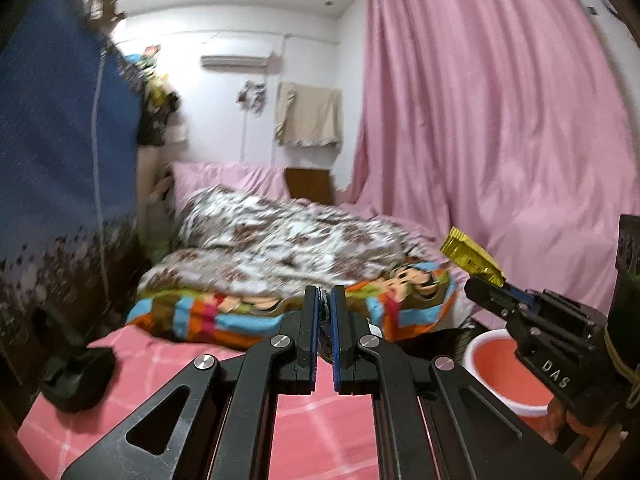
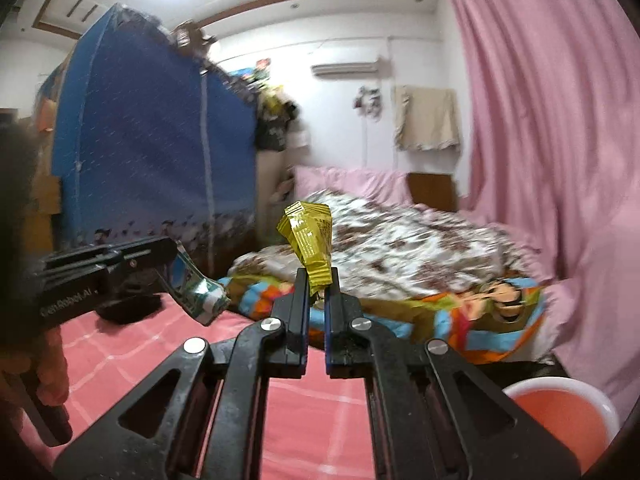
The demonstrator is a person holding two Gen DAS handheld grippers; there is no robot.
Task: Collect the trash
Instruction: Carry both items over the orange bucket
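While both tools hover above the pink bedsheet point(image 2: 120, 360) | right gripper point(image 2: 316, 280): clenched on yellow wrapper point(image 2: 310, 240), upright | left gripper point(image 1: 325, 300): clenched on green-white wrapper point(image 2: 200, 292) | bucket point(image 2: 560, 412): near right, beside bed.

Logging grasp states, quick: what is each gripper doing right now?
Left gripper: shut on a green-and-white wrapper.
Right gripper: shut on a yellow wrapper.
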